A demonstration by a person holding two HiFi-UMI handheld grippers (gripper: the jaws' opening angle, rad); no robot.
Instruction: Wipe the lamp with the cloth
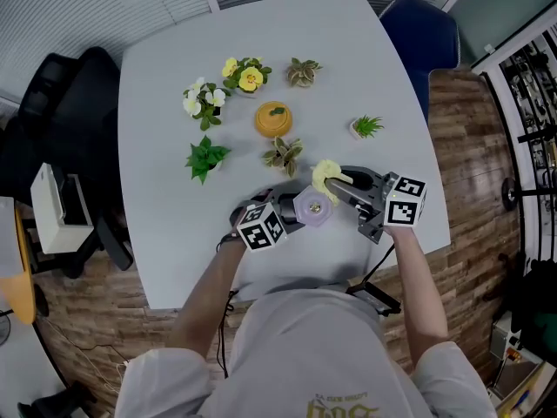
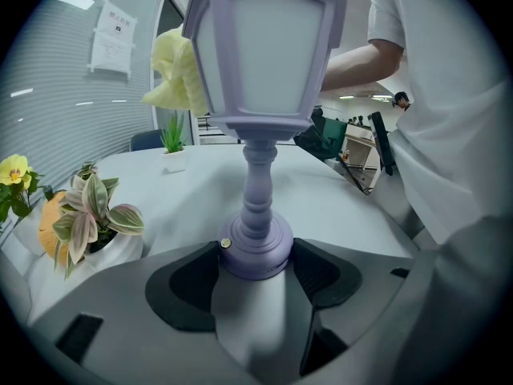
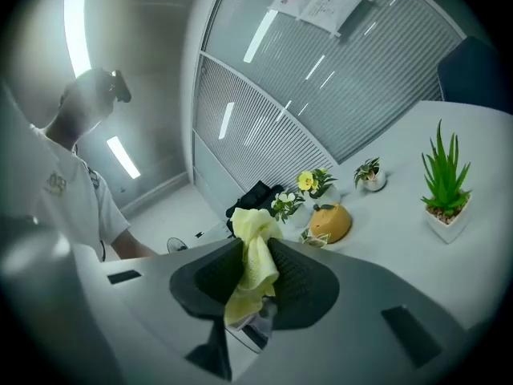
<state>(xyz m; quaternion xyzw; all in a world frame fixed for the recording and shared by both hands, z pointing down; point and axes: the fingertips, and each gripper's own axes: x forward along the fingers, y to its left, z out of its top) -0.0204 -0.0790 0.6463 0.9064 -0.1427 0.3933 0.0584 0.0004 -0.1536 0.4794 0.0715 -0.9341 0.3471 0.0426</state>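
I'm clamping my left gripper (image 2: 256, 273) on the lamp's (image 2: 258, 215) base, toward the table's (image 1: 174, 103) 6 o'clock side. It's seeming light, rigid and top-heavy. My right gripper (image 3: 255, 283) is pinching the soft cloth (image 3: 256, 255) at the lamp's 1 o'clock.

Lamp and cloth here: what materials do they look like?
Lamp: probably moulded plastic, with a uniform matte lilac surface, smooth turned-style stem and frosted whitish panes. Painted wood or metal can't be excluded. Cloth: soft pale yellow fabric, possibly microfibre. It bunches and hangs in limp folds.
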